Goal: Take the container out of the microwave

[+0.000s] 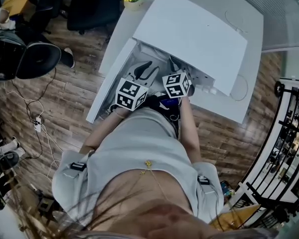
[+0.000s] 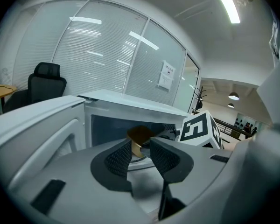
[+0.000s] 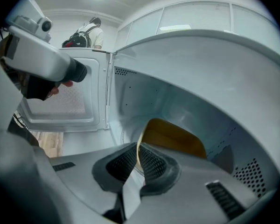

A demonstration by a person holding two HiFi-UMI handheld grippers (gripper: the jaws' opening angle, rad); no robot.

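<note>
Right gripper [image 3: 139, 160]: jaws clamped on the thin rim of the yellow container [image 3: 175, 139], inside the microwave [image 3: 191, 73] cavity. Left gripper [image 2: 141, 153]: jaws apart, empty, just outside by the open door [image 2: 32, 129]. Grasp apparently made; withdrawal outstanding. Container base and contents hidden.

The microwave [image 3: 191, 87] cavity looked smooth, faintly glossy painted metal, the thin tan container [image 3: 172, 141] matt like paper, the right gripper's [image 3: 137, 161] black pads [image 3: 154, 164] ribbed and rubbery, and the floor [image 1: 74, 88] at nine o'clock planked wood.
</note>
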